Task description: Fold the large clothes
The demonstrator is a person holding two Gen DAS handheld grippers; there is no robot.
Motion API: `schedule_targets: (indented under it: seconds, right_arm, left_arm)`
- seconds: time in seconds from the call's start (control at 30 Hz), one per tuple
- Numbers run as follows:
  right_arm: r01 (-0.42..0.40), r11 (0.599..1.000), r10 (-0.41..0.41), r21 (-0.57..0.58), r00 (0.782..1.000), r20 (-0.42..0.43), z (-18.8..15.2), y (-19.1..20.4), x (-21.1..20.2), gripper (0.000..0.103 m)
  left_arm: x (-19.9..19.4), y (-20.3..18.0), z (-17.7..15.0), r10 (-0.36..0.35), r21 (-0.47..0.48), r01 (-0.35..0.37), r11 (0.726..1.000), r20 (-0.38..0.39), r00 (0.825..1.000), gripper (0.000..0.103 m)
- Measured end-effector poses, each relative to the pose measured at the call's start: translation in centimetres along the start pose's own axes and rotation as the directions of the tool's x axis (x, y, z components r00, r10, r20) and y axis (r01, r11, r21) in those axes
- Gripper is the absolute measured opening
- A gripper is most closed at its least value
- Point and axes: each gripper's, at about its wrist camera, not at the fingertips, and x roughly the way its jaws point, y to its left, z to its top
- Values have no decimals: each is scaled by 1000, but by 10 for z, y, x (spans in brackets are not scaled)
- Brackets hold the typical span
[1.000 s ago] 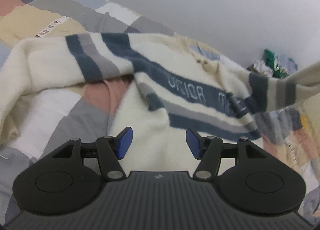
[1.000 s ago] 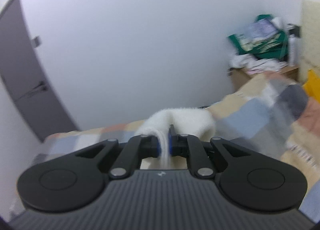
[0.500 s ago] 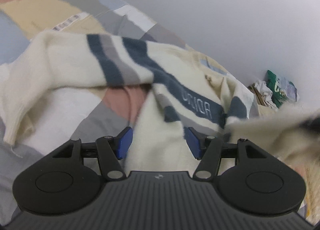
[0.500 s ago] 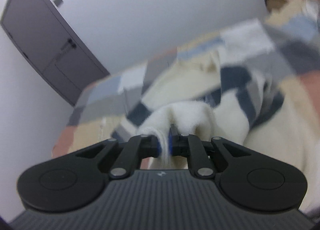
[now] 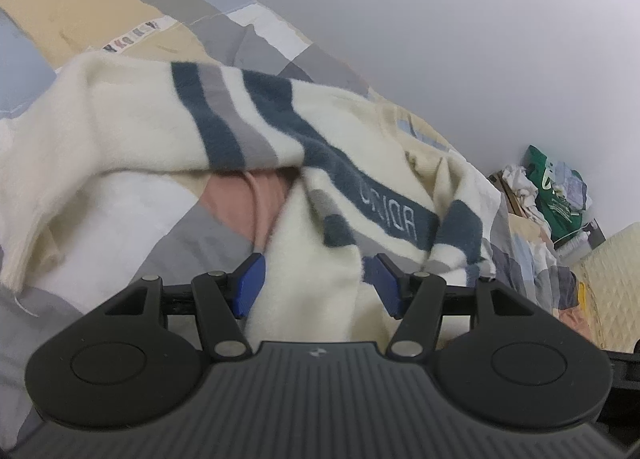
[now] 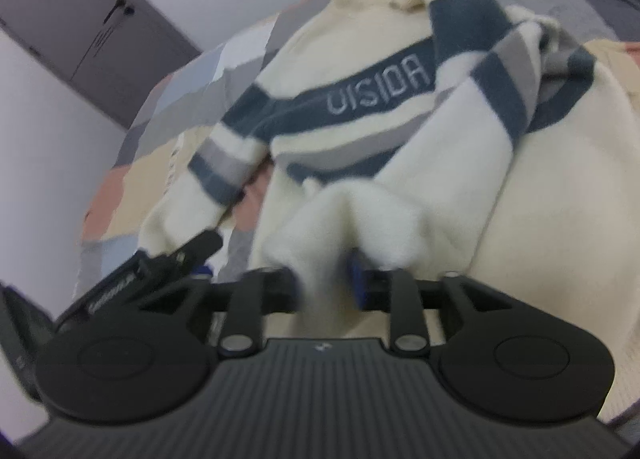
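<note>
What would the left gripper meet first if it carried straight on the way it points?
Probably the cream knitted sweater with navy and grey stripes: its plain lower part lies directly ahead, between the open fingers of the left gripper. Depth is unclear.

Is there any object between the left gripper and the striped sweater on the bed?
Nothing visible stands between them. The left gripper is open, and the cream sweater already lies between its blue fingers on the patchwork bedspread.
</note>
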Motion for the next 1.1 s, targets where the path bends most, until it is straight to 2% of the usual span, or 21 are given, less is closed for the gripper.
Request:
schedule_targets:
  seconds: [0.1, 0.2, 0.3, 0.4, 0.5, 0.6, 0.7, 0.87, 0.93, 1.0, 1.03, 1.1]
  right_arm:
    - [-27, 1000, 27, 9, 999, -37, 3, -8, -10, 66]
    - [-63, 998, 64, 26, 996, -57, 11, -17, -20, 67]
    - [-123, 992, 125, 40, 991, -39, 23, -27, -35, 67]
    - [-139, 989, 138, 58, 990, 13, 40, -35, -51, 77]
    - [-142, 987, 136, 74, 987, 81, 60, -44, -65, 79]
    - [-77, 995, 70, 62, 991, 114, 82, -55, -58, 79]
    - [27, 998, -35, 63, 991, 126, 104, -73, -28, 79]
    - [227, 972, -233, 64, 964, 126, 131, -105, 35, 78]
    - [249, 966, -255, 67, 961, 107, 133, -115, 54, 73]
    - [270, 963, -270, 7, 959, 84, 134, -115, 66, 45]
    - [282, 959, -280, -16, 956, 90, 132, -113, 65, 40]
    - [269, 962, -265, -31, 959, 100, 128, -115, 56, 21]
  left_arm:
    - [1, -1, 0, 6, 3, -6, 1000, 2, 1000, 65]
    - [2, -1, -2, 21, 3, -21, 1000, 2, 1000, 65]
    - [5, -2, -2, 31, -11, -31, 999, 1, 1000, 65]
    - [8, -5, 1, 19, -15, -19, 1000, 1, 1000, 65]
    - [12, -11, 3, 14, -7, -14, 1000, 2, 1000, 65]
    - [20, -15, 3, 11, 3, -11, 1000, -11, 1000, 65]
    - [28, -17, 1, 10, 14, -10, 1000, -29, 1000, 65]
    - [46, -17, 3, 17, 23, -16, 1000, -50, 999, 65]
    - [53, -16, 2, 23, 38, -20, 999, -59, 998, 65]
    - [59, -14, 1, 30, 45, -27, 999, -72, 997, 65]
    - [61, -13, 1, 28, 44, -25, 999, -79, 997, 65]
    - [63, -13, 0, 17, 44, -13, 999, -84, 996, 65]
